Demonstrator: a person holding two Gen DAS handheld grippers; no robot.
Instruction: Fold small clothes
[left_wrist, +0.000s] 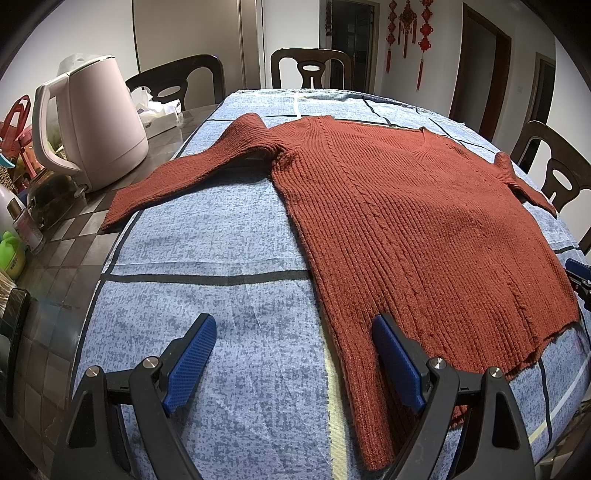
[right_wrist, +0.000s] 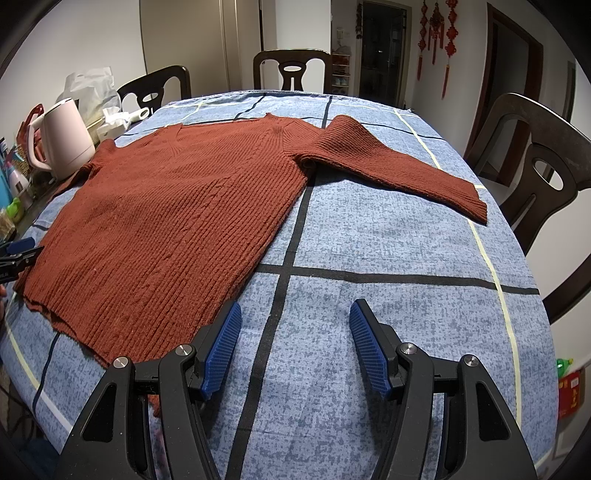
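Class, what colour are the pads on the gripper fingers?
Blue pads, ridged; clearest in the right wrist view.

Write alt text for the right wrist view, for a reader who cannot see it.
A rust-red knitted sweater lies flat and unfolded on a blue checked tablecloth, one sleeve stretched out to the right. The open right gripper hovers near the sweater's bottom hem, holding nothing. A pink kettle stands at far left, with dark wooden chairs around the table.

Dim, cool indoor light from overhead, soft shadows, sharp focus, strong fisheye bending with black corners.
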